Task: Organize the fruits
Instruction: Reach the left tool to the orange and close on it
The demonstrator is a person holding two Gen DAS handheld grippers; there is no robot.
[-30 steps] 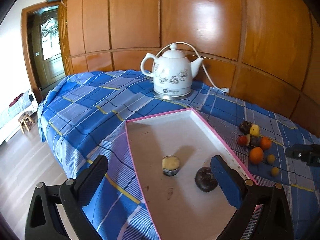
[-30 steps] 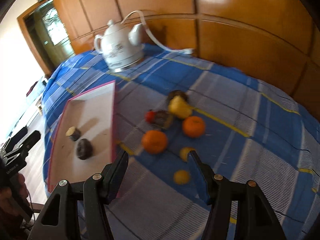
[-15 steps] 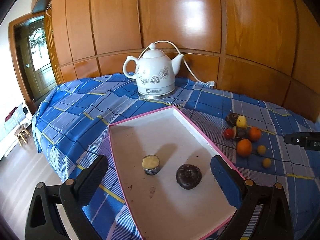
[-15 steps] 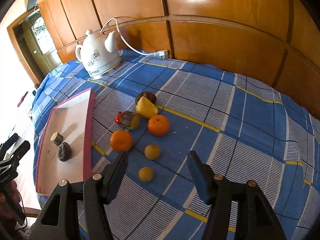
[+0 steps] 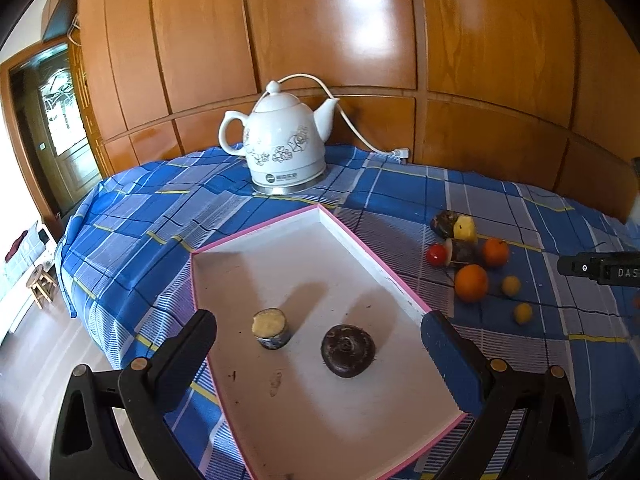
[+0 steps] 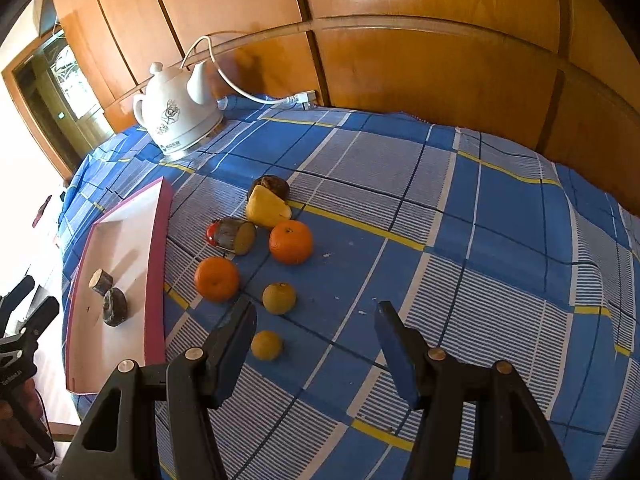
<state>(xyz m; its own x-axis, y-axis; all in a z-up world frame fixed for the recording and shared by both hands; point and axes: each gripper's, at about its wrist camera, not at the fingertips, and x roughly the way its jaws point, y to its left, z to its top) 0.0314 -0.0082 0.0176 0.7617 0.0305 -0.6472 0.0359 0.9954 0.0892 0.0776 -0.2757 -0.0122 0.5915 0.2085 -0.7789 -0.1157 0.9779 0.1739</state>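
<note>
A pink-rimmed white tray (image 5: 360,240) (image 6: 158,240) lies on the blue plaid cloth. In it sit a dark round fruit (image 5: 348,350) (image 6: 115,307) and a cut stub with a pale top (image 5: 271,327) (image 6: 100,280). My left gripper (image 5: 316,344) hovers open over the tray's near end, holding nothing. Right of the tray lies a cluster: two oranges (image 6: 216,279) (image 6: 291,241), a yellow fruit (image 6: 267,209), a dark fruit (image 6: 274,186), a cut brown piece (image 6: 234,235), a red fruit (image 6: 211,233) and two small yellow fruits (image 6: 279,298) (image 6: 266,345). My right gripper (image 6: 314,340) is open and empty, the nearest small yellow fruit just inside its left finger.
A white floral electric kettle (image 5: 282,148) (image 6: 176,112) stands at the back of the table, its cord running to a plug (image 6: 306,98) by the wood-panelled wall. The cloth's left edge drops to the floor, where a small stool (image 5: 40,284) stands.
Both views have shifted: the tray and its two pieces slid left in the left wrist view. The fruit cluster has drawn closer to my right gripper. Neither gripper's jaws have changed.
</note>
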